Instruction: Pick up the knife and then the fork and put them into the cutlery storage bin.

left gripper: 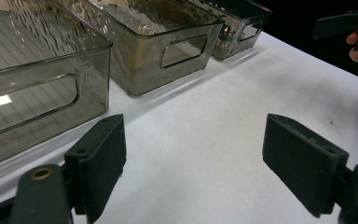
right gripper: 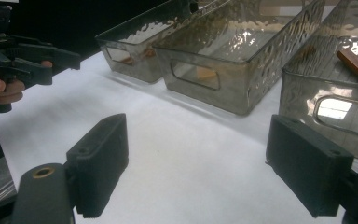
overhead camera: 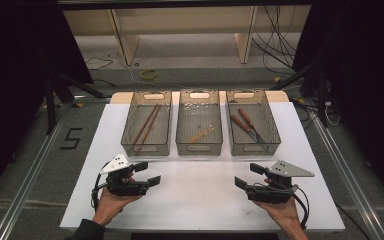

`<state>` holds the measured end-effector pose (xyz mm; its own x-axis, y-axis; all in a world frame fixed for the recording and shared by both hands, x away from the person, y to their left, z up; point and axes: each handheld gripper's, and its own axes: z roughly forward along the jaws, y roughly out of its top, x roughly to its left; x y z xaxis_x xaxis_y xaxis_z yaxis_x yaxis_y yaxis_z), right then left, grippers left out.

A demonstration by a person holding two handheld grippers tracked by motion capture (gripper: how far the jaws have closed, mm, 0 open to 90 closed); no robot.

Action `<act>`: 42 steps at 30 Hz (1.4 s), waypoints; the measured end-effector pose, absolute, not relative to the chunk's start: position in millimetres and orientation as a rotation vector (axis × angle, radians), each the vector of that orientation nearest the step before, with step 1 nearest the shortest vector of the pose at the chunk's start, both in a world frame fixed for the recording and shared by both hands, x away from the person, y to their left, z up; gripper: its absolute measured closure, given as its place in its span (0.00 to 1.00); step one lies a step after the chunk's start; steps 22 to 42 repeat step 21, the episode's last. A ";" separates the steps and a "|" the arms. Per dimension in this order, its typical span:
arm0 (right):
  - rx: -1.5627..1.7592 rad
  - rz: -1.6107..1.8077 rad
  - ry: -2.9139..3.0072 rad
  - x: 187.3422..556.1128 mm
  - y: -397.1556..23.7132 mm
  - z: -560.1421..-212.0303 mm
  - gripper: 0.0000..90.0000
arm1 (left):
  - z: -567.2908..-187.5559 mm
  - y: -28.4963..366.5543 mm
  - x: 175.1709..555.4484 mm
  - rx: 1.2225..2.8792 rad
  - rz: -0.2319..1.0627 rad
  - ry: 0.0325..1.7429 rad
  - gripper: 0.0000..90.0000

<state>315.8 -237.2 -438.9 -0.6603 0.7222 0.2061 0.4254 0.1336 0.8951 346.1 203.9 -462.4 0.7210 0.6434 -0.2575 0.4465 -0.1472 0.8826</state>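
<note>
Bins, three smoky clear plastic ones, stand in a row at the far side of a white table (overhead camera: 205, 200): left bin (overhead camera: 147, 123) holds chopsticks (overhead camera: 146, 126), middle bin (overhead camera: 199, 121) a pale utensil (overhead camera: 202, 134) too small to identify, right bin (overhead camera: 251, 121) brown-handled tools (overhead camera: 247, 127). A "5" (overhead camera: 71, 138) is taped on the floor. Left gripper (overhead camera: 149, 173) and right gripper (overhead camera: 246, 175) rest near the front edge, well apart, jaws spread wide, holding nothing

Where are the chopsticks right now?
In the high view, the chopsticks lie diagonally inside the left bin, left of the middle bin and beyond the left gripper.
</note>
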 end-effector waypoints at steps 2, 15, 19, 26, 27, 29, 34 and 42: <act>1.135 1.545 2.132 314.2 -238.6 -439.7 0.24 | -462.5 203.7 346.1 1.784 0.216 0.861 0.23; 1.133 1.549 2.119 311.2 -241.1 -440.7 0.24 | -462.4 204.1 346.1 1.786 0.216 0.860 0.23; 1.135 1.550 2.115 311.2 -241.6 -440.7 0.24 | -462.5 204.1 346.2 1.785 0.216 0.860 0.23; 1.135 1.547 2.115 311.3 -241.8 -441.1 0.24 | -462.6 204.0 346.3 1.786 0.216 0.861 0.23; 1.135 1.547 2.115 311.3 -241.8 -441.1 0.24 | -462.6 204.0 346.3 1.786 0.216 0.861 0.23; 1.135 1.547 2.115 311.3 -241.8 -441.1 0.24 | -462.6 204.0 346.3 1.786 0.216 0.861 0.23; 1.135 1.547 2.115 311.3 -241.8 -441.1 0.24 | -462.6 204.0 346.3 1.786 0.216 0.861 0.23; 1.135 1.547 2.115 311.3 -241.8 -441.1 0.24 | -462.6 204.0 346.3 1.786 0.216 0.861 0.23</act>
